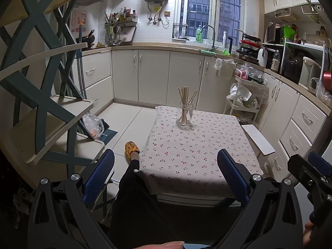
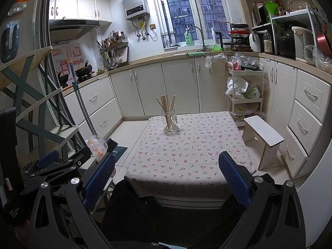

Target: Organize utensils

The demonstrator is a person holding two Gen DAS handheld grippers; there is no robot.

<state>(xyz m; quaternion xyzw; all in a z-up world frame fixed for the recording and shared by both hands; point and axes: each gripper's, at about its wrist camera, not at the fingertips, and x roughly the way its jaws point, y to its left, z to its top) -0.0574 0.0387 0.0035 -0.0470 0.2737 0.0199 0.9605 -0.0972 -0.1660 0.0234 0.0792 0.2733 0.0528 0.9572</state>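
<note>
A clear glass jar [image 1: 184, 115] [image 2: 169, 123] stands upright near the far edge of a small table with a cherry-print cloth [image 1: 199, 151] [image 2: 186, 155]. Several wooden chopsticks [image 1: 185, 97] [image 2: 166, 106] stand in it, fanned out above its rim. My left gripper [image 1: 166, 174] is open, held well short of the jar above the table's near edge, nothing between its blue pads [image 1: 232, 174]. My right gripper [image 2: 166, 176] is open too, equally far back and empty. Each gripper shows at the edge of the other's view.
A slatted shelf rack [image 1: 47, 95] stands close on the left. A white stool [image 1: 259, 139] [image 2: 263, 134] and a trolley with bags [image 2: 244, 91] sit right of the table. A person's leg and yellow slipper [image 1: 131, 148] are at the table's left. Cabinets line the walls.
</note>
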